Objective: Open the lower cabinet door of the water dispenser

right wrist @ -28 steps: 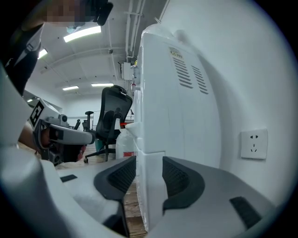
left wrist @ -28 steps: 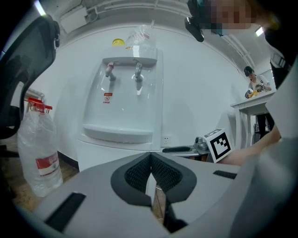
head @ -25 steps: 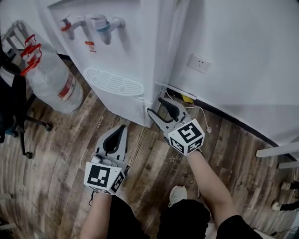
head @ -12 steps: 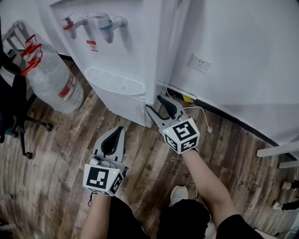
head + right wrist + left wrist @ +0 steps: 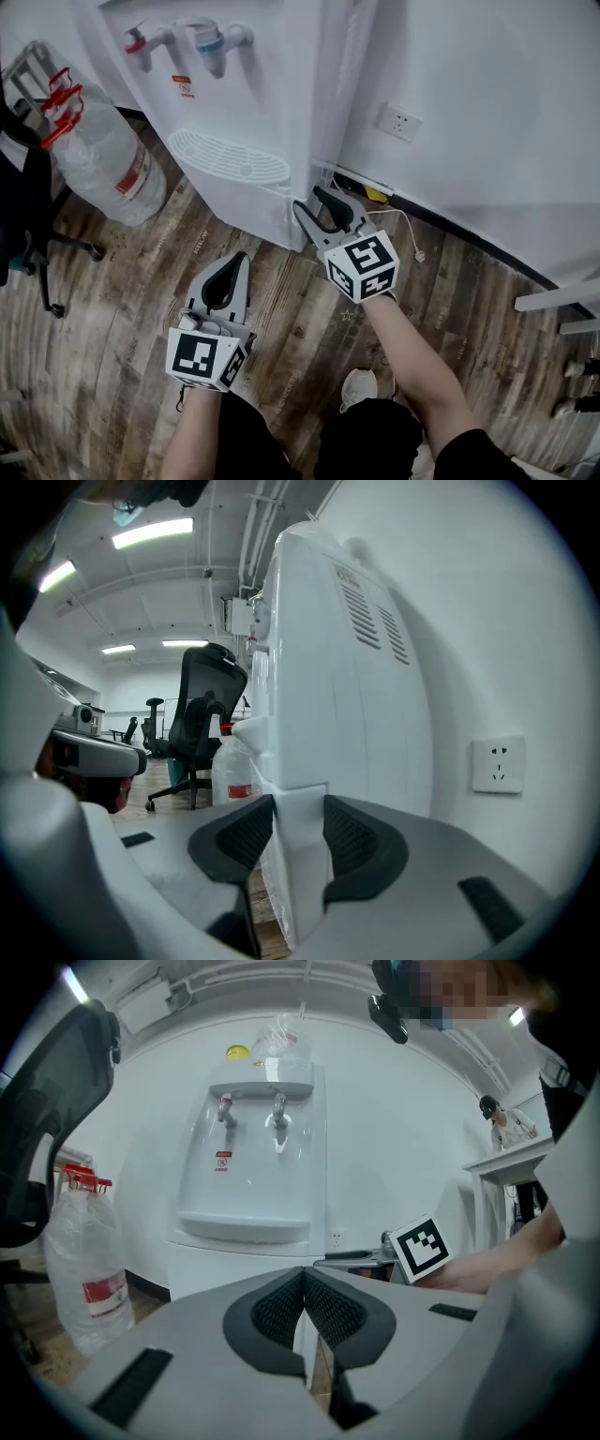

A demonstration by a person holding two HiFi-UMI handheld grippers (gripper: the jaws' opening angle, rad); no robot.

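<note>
Flooring (image 5: 122, 309) of grey-brown wood planks is seen under everything, and it is met by white walls (image 5: 487, 112) at the far side. A white dispenser (image 5: 253, 84) is placed against the far wall, with a red tap (image 5: 141, 42), a blue tap (image 5: 211, 42) and a ribbed tray (image 5: 230, 159) below them. The door (image 5: 248, 211) is found under the tray, low on the front of the dispenser.

The right gripper (image 5: 312, 202) is held at the right front corner of the dispenser. Its jaws are closing, the vertical edge of the door is caught between them, and both pads seem to be touching it. The left gripper (image 5: 240, 259) is kept above the floor, near the front of the door but apart from it. Its jaws are pressed together and nothing is held in them.

A large clear bottle (image 5: 112, 159) with red handles is laid on the floor left of the dispenser, and a black chair (image 5: 28, 206) is seen further left. A socket (image 5: 398, 122) is mounted on the wall at the right, and a white cable (image 5: 408, 230) is lying on the floor below it.
</note>
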